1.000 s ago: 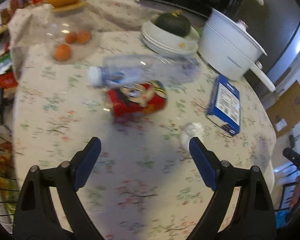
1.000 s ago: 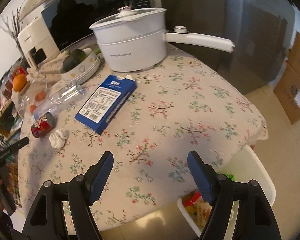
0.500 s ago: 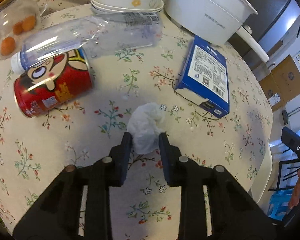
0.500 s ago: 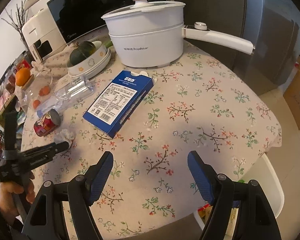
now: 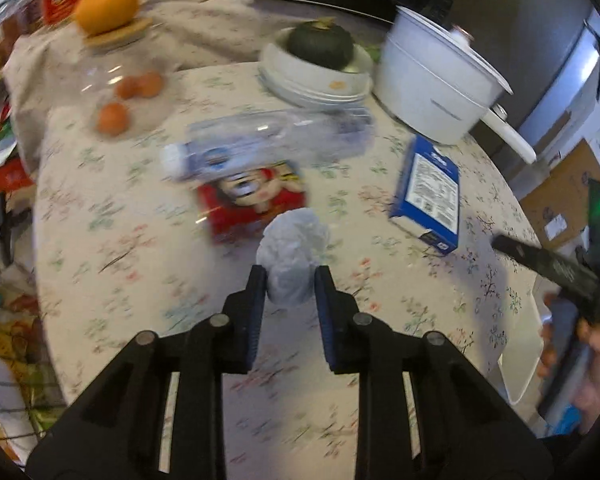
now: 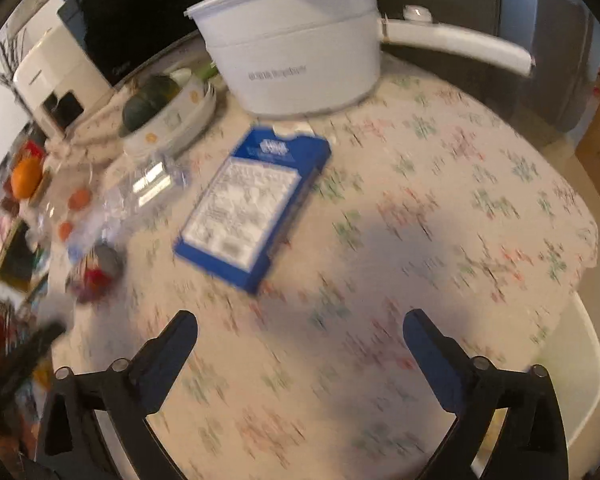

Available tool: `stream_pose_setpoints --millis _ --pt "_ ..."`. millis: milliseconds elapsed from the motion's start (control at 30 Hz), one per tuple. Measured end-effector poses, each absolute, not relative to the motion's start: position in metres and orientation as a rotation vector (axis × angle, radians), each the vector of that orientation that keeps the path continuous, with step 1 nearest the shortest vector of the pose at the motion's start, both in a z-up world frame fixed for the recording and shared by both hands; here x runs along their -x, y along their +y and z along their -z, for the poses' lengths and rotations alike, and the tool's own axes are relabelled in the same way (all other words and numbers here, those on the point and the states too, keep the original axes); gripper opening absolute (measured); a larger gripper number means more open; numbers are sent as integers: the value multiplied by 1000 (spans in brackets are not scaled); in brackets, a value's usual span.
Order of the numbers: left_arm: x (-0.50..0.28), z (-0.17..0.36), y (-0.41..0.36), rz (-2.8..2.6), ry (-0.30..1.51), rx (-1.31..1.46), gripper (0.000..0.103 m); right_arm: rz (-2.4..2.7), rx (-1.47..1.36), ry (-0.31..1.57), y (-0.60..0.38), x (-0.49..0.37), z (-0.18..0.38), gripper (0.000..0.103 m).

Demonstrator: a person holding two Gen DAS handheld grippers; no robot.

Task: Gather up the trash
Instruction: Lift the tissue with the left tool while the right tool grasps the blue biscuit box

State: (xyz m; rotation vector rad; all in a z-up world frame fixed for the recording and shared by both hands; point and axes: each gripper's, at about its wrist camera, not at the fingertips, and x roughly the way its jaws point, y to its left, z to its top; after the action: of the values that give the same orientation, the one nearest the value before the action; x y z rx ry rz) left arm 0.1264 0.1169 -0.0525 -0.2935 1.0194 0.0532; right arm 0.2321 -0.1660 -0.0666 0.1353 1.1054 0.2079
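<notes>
The left gripper (image 5: 290,280) is squeezed tight on the crumpled white tissue ball (image 5: 294,250), which sits between its 2 blue pads, lifted just above the round table w/ the flowery cloth (image 5: 148,256). The right gripper (image 6: 300,334) has nothing in it & its jaws are opening wide. The flat blue & white carton (image 6: 252,204) lies straight ahead of it, long side pointing away & a bit right, so the right hand is nearer to it. The red cartoon can (image 5: 256,200) & clear plastic bottle (image 5: 268,140) lie on their sides near the left one. It's a busy kitchen: a white pot w/ a long handle (image 6: 296,52) stands behind.
</notes>
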Motion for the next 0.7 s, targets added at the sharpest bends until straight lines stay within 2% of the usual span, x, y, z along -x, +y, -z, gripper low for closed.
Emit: stream_pose_setpoints --millis 367,700 --pt "-90 43 157 -75 988 350 27 -82 -181 1125 -87 -281 102 103" --pt "-92 44 158 -64 992 356 27 9 -43 1130 -74 -281 131 103"
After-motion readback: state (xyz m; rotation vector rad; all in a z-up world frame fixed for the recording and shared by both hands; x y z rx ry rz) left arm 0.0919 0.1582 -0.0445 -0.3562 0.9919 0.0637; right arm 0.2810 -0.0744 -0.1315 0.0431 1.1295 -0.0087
